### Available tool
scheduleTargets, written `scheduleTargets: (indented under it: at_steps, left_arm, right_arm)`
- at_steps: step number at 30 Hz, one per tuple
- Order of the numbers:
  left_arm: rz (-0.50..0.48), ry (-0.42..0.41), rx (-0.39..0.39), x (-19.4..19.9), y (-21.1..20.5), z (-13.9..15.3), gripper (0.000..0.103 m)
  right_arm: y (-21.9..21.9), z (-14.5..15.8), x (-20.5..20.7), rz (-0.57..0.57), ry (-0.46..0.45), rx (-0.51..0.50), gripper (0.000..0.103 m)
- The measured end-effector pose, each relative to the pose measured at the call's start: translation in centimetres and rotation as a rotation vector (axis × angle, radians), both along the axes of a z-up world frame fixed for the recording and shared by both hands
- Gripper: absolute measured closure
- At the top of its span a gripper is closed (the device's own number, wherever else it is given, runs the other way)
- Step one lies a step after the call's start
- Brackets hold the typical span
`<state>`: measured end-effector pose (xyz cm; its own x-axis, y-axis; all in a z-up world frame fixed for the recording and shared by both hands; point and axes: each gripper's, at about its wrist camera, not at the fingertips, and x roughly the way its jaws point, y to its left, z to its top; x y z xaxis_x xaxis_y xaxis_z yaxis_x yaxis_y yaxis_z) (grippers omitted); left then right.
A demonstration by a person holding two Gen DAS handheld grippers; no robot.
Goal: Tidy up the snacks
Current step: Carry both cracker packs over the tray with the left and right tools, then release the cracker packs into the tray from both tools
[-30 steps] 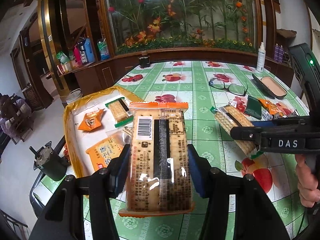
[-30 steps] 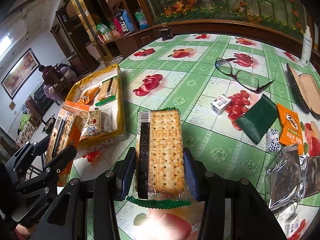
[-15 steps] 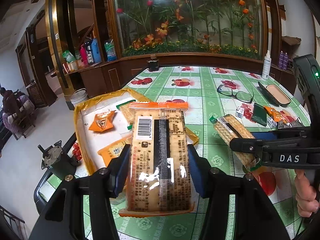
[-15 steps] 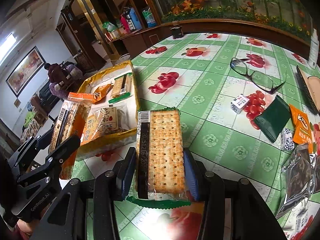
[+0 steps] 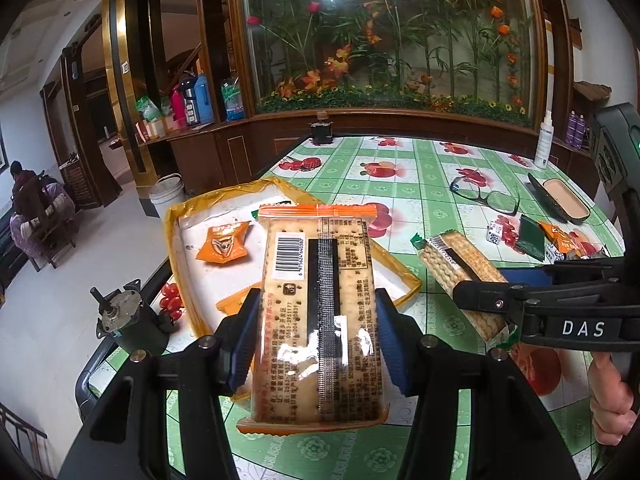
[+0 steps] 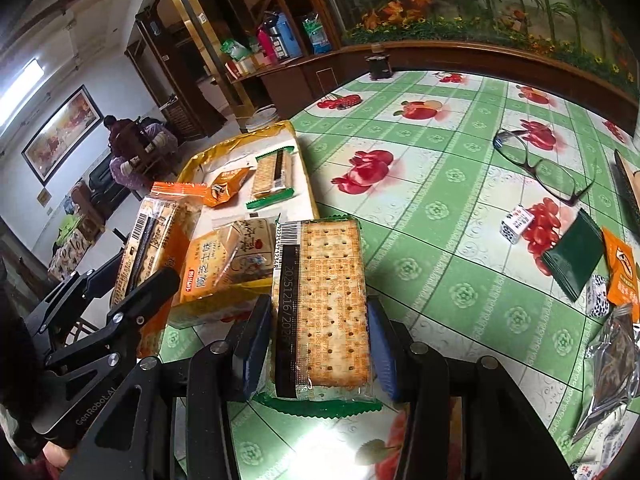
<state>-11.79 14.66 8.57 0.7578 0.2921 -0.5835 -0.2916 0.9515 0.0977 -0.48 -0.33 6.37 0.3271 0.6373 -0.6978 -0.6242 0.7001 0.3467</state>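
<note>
My left gripper (image 5: pixel 316 340) is shut on an orange-edged cracker pack (image 5: pixel 320 312), held above the near edge of the yellow tray (image 5: pixel 176 216). My right gripper (image 6: pixel 318 340) is shut on a green-edged cracker pack (image 6: pixel 324 304), just right of the tray (image 6: pixel 308 168). In the left wrist view the right gripper (image 5: pixel 476 300) and its cracker pack (image 5: pixel 460 264) show at the right. In the right wrist view the left gripper (image 6: pixel 132 292) with its orange pack (image 6: pixel 156 248) shows at the left. The tray holds an orange pouch (image 5: pixel 222 242), a green-edged cracker pack (image 6: pixel 272 176) and a yellow biscuit pack (image 6: pixel 216 268).
A green fruit-print cloth covers the table (image 6: pixel 440 208). Glasses (image 6: pixel 536 164), a small white box (image 6: pixel 516 224), a dark green sachet (image 6: pixel 572 256), orange packets (image 6: pixel 622 268) and a silver bag (image 6: pixel 608 364) lie at the right. A small motor (image 5: pixel 128 320) sits off the table's left edge.
Both grippers have drifted slightly toward the tray's near end with their cracker packs; the tray sits closer under them. Both grips are unchanged.
</note>
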Motion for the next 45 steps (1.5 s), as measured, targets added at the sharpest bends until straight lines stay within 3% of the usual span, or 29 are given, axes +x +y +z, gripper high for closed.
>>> scheduleTargets:
  at_steps: [19, 31, 45]
  left_arm:
    - [0.056, -0.003, -0.026, 0.7, 3.4, -0.4, 0.049]
    - [0.158, 0.092, -0.212, 6.2, 11.3, -2.9, 0.049]
    - [0.185, 0.092, -0.235, 7.0, 12.9, -3.5, 0.049]
  right_arm:
    - [5.5, 1.8, -0.1, 0.076, -0.044, -0.024, 0.053]
    - [11.3, 1.4, 4.1, 0.074, 0.006, -0.070, 0.053]
    - [16.7, -0.3, 6.1, 0.053, 0.020, -0.129, 0.053]
